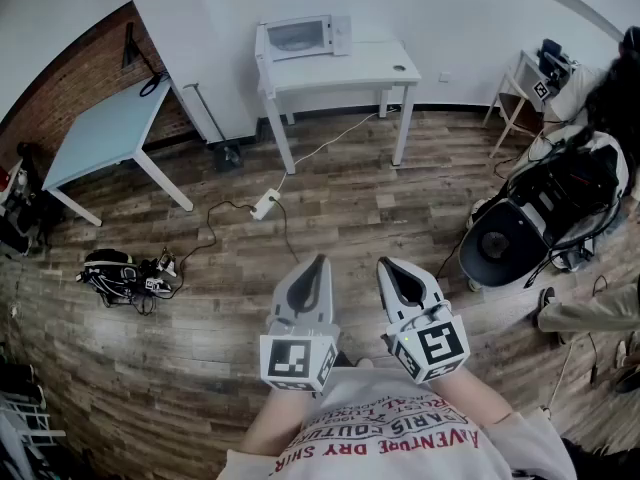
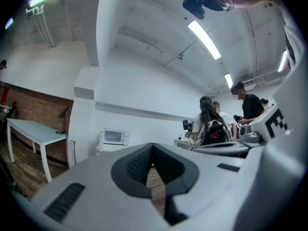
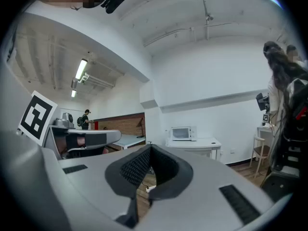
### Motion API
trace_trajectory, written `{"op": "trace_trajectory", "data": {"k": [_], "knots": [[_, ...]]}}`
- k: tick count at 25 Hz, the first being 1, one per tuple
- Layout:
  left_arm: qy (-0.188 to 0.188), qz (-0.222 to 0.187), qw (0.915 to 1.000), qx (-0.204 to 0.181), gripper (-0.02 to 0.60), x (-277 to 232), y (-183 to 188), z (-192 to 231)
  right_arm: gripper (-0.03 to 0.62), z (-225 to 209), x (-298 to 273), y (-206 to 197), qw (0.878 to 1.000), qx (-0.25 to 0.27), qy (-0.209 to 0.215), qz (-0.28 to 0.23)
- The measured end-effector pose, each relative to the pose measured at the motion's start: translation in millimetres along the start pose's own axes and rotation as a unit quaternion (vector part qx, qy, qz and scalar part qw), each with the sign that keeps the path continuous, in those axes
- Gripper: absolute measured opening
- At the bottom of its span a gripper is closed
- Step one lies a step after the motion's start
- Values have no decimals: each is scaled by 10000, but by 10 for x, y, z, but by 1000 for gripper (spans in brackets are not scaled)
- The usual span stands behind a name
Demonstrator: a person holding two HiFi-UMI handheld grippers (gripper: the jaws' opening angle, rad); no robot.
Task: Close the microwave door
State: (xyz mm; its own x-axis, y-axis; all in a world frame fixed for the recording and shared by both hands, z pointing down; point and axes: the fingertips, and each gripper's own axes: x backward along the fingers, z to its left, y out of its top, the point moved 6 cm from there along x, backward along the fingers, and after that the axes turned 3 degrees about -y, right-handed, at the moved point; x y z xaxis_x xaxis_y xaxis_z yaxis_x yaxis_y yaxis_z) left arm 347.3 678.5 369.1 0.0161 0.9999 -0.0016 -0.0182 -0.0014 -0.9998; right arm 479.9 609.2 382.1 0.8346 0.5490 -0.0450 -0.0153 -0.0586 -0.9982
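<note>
A white microwave (image 1: 300,36) stands at the left end of a white table (image 1: 375,68) against the far wall, several steps ahead of me. A white panel juts out at its left side; it looks like the door swung open, though at this distance I cannot be sure. The microwave is small in the left gripper view (image 2: 114,136) and in the right gripper view (image 3: 181,133). My left gripper (image 1: 318,261) and right gripper (image 1: 386,265) are side by side close to my body, both shut and holding nothing. Their jaw tips meet in the left gripper view (image 2: 152,146) and the right gripper view (image 3: 150,148).
A light blue table (image 1: 105,128) stands at the left by a brick wall. A power strip (image 1: 265,204) and its cables lie on the wooden floor between me and the microwave. Black gear (image 1: 120,271) lies at the left, a backpack and a chair (image 1: 545,208) at the right. People (image 2: 214,124) stand at the right.
</note>
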Motion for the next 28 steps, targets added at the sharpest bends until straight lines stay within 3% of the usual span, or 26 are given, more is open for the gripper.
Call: {"op": "trace_trajectory", "data": {"k": [6, 20, 28], "knots": [[-10, 77, 9999, 82, 3, -285, 200, 188, 8, -118, -311, 225, 9999, -11, 52, 91], [6, 68, 9999, 142, 3, -244, 11, 209, 8, -150, -292, 20, 9995, -290, -66, 53], [99, 85, 9994, 319, 3, -567, 30, 589, 8, -289, -797, 47, 9986, -499, -37, 196]]}}
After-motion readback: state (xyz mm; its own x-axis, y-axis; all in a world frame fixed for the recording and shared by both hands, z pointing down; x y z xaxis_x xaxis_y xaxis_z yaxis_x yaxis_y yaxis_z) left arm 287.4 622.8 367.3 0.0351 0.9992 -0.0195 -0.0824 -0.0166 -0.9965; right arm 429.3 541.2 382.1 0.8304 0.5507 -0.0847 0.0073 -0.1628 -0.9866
